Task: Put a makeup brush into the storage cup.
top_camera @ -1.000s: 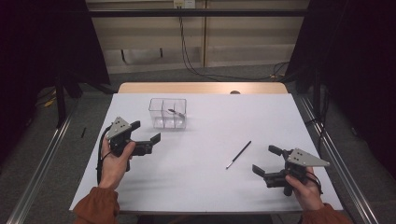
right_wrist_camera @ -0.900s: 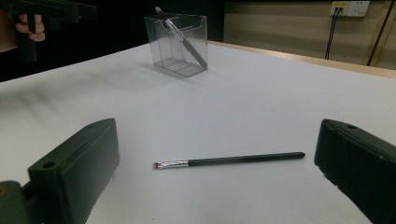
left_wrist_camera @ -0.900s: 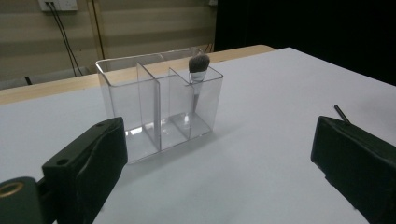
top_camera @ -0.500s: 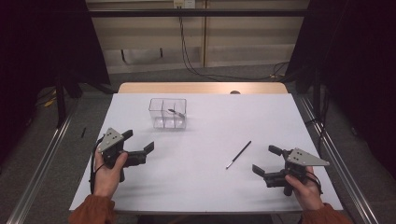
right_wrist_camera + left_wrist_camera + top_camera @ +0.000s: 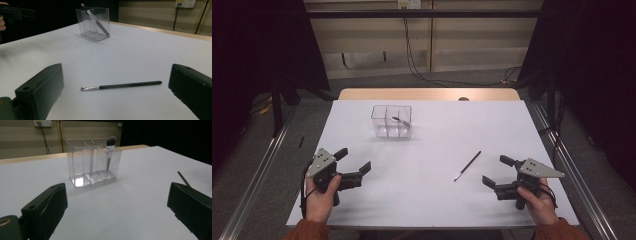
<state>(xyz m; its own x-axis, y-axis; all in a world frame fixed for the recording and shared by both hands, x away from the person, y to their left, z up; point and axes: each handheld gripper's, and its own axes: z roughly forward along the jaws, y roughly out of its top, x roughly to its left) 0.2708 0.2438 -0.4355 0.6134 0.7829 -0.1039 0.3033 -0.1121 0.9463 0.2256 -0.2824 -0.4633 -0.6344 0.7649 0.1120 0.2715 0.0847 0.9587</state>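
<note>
No brand or writing can be read on anything here. A thin brush (image 5: 467,165) lies flat on the white bench (image 5: 437,200), just ahead of the right tongs (image 5: 498,173), bristle tip toward the person; in the right gripper view it lies between the two jaws, touching neither. The right tongs stand wide and hold nothing. The left tongs (image 5: 353,160) are also spread wide and empty, well apart from the brush. A clear organiser (image 5: 392,121) farther back holds a makeup brush (image 5: 110,150) leaning in one end compartment.
</note>
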